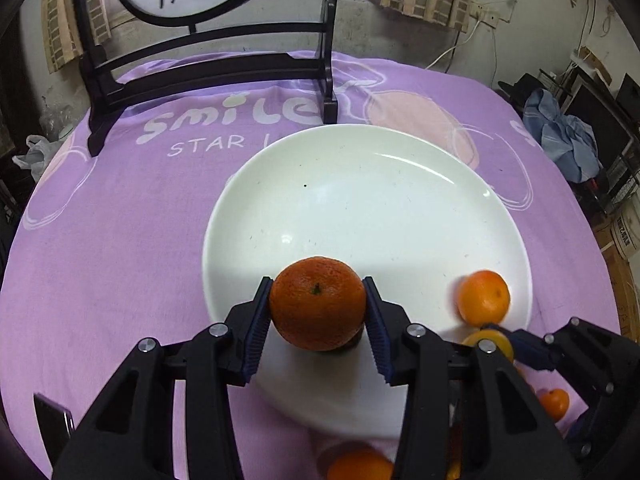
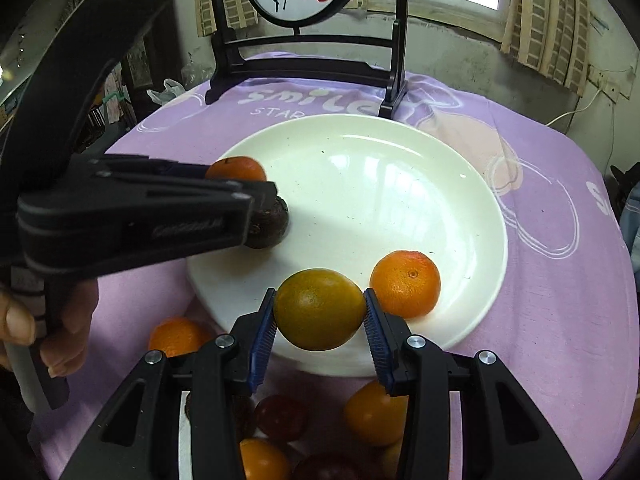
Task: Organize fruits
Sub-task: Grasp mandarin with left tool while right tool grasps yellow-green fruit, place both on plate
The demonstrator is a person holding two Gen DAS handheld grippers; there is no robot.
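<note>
While you hold a fruit in each gripper, both sit low over the near edge of the white plate (image 1: 400, 184). Your left gripper (image 1: 318, 308) clamps a dark orange tangerine (image 1: 317, 303) between its blue pads; your right gripper (image 2: 319, 312) clamps a greenish-yellow citrus (image 2: 319, 309) the same way. One orange (image 2: 405, 284) already lies on the plate, just right of the green fruit.

To do this step well, lower each fruit until it rests on the plate, then spread the fingers slowly so it does not roll off the shallow rim. Set the green citrus clear of the orange beside it.

Only the right wrist view shows a dark, wrinkled fruit (image 2: 269, 224) on the plate beneath the left gripper, so place the tangerine beside it, not on top. That view also shows the waiting pile (image 2: 280, 416) on the purple cloth (image 2: 560, 300).
</note>
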